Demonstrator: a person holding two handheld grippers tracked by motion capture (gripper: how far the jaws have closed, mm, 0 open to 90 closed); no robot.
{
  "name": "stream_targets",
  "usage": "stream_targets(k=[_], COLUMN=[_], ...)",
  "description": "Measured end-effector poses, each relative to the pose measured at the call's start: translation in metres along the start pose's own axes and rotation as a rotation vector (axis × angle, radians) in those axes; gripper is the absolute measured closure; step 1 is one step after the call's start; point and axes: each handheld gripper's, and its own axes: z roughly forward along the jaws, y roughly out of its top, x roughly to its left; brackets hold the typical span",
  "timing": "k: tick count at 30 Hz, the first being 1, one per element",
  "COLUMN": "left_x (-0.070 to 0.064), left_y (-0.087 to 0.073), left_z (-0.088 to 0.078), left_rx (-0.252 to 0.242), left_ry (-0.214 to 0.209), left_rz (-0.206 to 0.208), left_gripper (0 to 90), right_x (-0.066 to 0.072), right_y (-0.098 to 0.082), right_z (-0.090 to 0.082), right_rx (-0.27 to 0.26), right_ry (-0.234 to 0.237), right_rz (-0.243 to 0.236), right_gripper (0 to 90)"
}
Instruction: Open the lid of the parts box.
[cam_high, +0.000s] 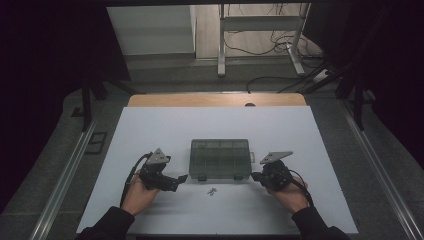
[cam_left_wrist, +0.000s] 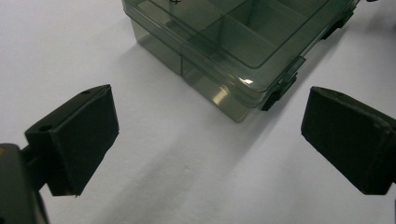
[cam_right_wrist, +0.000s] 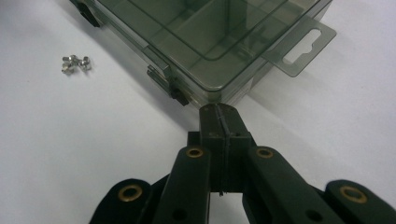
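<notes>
High view: the left claw (cam_high: 183, 178) sits spread just left of the box (cam_high: 219, 158). The right claw (cam_high: 255, 176), pressed together, sits at its right corner.

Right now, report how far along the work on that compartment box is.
Done: nothing visible; the compartment box is lidded, both front latches down. In hand: the left gripper waits open at its left corner, the right gripper shut at its right corner, holding nothing. Left: the small metal parts lie loose on the table.
</notes>
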Motion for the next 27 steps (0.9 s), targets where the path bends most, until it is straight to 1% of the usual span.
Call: stream_targets(k=[5,7,12,13,15,18,19,22,23,24,26,27], left_x=[0.000,-0.001,-0.004,-0.005,-0.005,-0.006,-0.006,-0.007,-0.007,-0.007,-0.008,-0.009], left_y=[0.001,0.001,0.003,0.004,0.004,0.004,0.004,0.004,0.005,0.005,0.005,0.005], left_z=[-0.002,-0.002,-0.003,-0.004,-0.004,-0.005,-0.004,-0.003,-0.003,-0.003,-0.003,-0.002], left_rx=[-0.009,-0.010,-0.012,-0.024,-0.028,-0.025,-0.013,-0.003,0.004,0.004,0.014,0.024], left_ry=[-0.019,-0.024,-0.020,-0.033,-0.038,-0.048,-0.046,-0.046,-0.057,-0.057,-0.065,-0.077], left_rz=[-0.022,-0.025,-0.007,-0.004,-0.006,-0.001,0.002,0.001,0.001,0.001,-0.002,-0.005], left_gripper=[5.3,5.3,4.4,4.2,3.9,4.7,6.2,10.7,14.2,15.7,22.3,27.4], right_x=[-0.001,-0.001,-0.001,-0.001,-0.001,-0.001,-0.001,-0.002,-0.002,-0.002,-0.002,-0.003], right_y=[0.002,0.002,0.004,0.005,0.005,0.007,0.008,0.009,0.010,0.010,0.011,0.012], right_z=[-0.005,-0.006,-0.009,-0.010,-0.011,-0.014,-0.015,-0.017,-0.018,-0.018,-0.019,-0.019], right_rx=[-0.038,-0.047,-0.072,-0.085,-0.089,-0.109,-0.121,-0.129,-0.135,-0.135,-0.142,-0.150], right_ry=[0.007,0.007,0.011,0.013,0.014,0.015,0.017,0.022,0.026,0.026,0.028,0.029], right_rz=[0.018,0.017,0.020,0.020,0.022,0.026,0.030,0.035,0.039,0.039,0.040,0.039], right_gripper=[89.1,89.1,89.1,89.1,89.1,89.1,89.1,89.1,89.1,89.1,89.1,89.2])
